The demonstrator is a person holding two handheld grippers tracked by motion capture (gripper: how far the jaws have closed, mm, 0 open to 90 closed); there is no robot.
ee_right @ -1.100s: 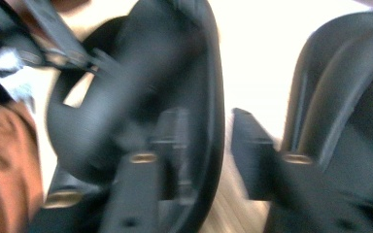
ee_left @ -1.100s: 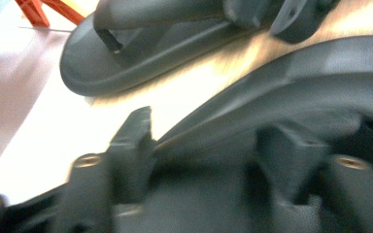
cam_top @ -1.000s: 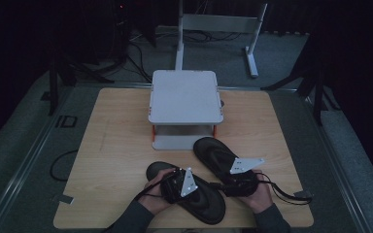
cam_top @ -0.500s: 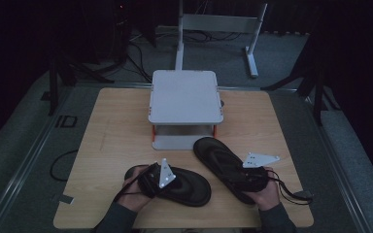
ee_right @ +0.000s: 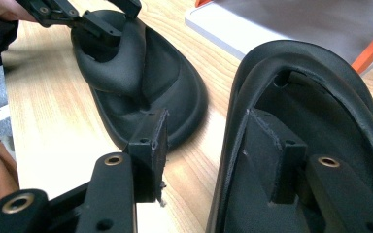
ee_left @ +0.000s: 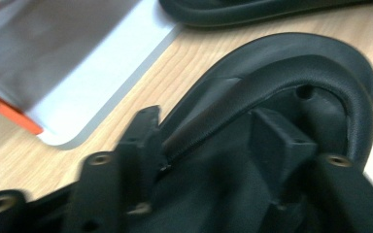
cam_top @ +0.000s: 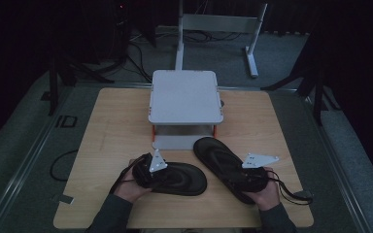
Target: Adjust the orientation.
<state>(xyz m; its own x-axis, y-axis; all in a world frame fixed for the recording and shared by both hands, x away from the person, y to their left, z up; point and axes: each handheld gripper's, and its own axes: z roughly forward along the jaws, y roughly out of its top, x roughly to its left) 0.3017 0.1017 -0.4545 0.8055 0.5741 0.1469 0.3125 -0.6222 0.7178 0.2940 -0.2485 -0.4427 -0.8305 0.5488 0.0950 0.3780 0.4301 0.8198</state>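
Two black thong sandals lie on the wooden table. The left sandal lies crosswise near the front edge. My left gripper is at its left end, and in the left gripper view its jaws sit shut on the wide strap. The right sandal points toward the stand. My right gripper is at its near end. It stands open astride the sandal's rim, one jaw on the footbed and one outside with a gap. The left gripper also appears on the left sandal.
A small white two-level stand with orange legs stands at the table's middle back, its base plate just beyond the sandals' toes. Cables trail on the floor at left. Dark frames stand behind the table.
Both hands drew apart. The left sandal slid left and turned crosswise with the left gripper; the right sandal shifted right and nearer with the right gripper. Little has moved in the last half second.
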